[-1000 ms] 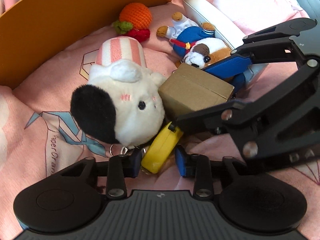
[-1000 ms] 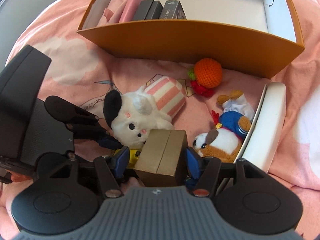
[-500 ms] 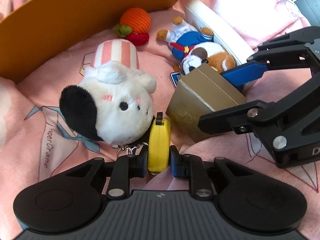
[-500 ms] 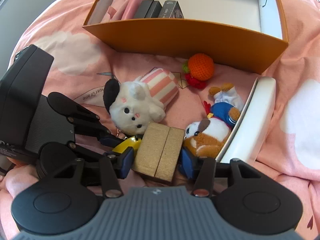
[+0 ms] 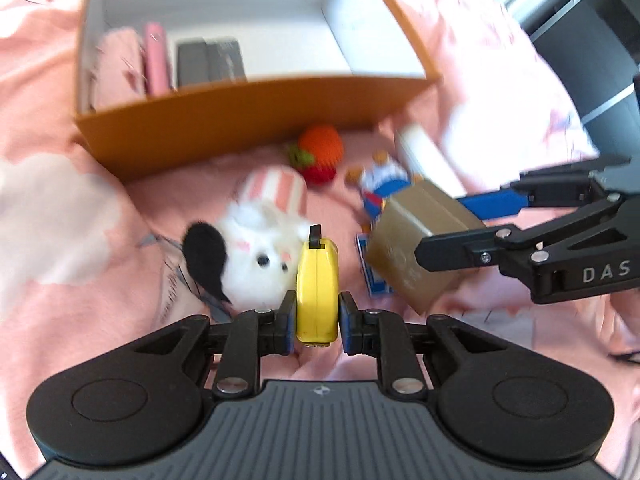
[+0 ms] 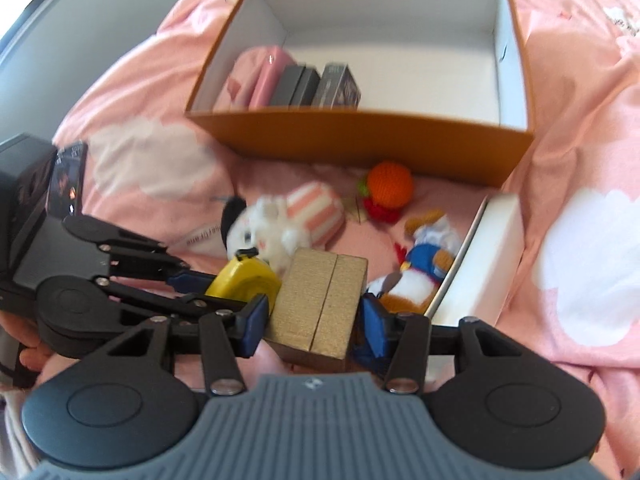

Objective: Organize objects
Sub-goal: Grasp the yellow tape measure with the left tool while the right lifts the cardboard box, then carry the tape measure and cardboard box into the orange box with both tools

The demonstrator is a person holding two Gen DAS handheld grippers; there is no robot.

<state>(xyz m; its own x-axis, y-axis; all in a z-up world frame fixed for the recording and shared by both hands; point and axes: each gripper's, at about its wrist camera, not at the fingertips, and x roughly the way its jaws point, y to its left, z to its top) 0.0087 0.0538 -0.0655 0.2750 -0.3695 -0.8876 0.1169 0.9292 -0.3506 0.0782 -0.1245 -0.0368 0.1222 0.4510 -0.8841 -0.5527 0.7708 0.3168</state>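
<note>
The left tongs (image 5: 318, 320) clamp a yellow tape measure (image 5: 317, 292) at lower centre. The right tongs (image 6: 312, 318) grip a gold box (image 6: 320, 304). Both hang above the pink bed (image 6: 580, 160); the orange box (image 6: 360, 144) sits at the top.

Pink cloud-print bedspread (image 6: 580, 128), orange box (image 6: 360, 142), plush toys (image 6: 280, 224), white lid (image 6: 488, 264)

We see a pink bedsheet (image 6: 580, 128) printed with white clouds covering the whole surface, brightly daylit; beyond its far edge, grey floor (image 6: 72, 40) and dark furniture (image 5: 592, 40), blurred.
</note>
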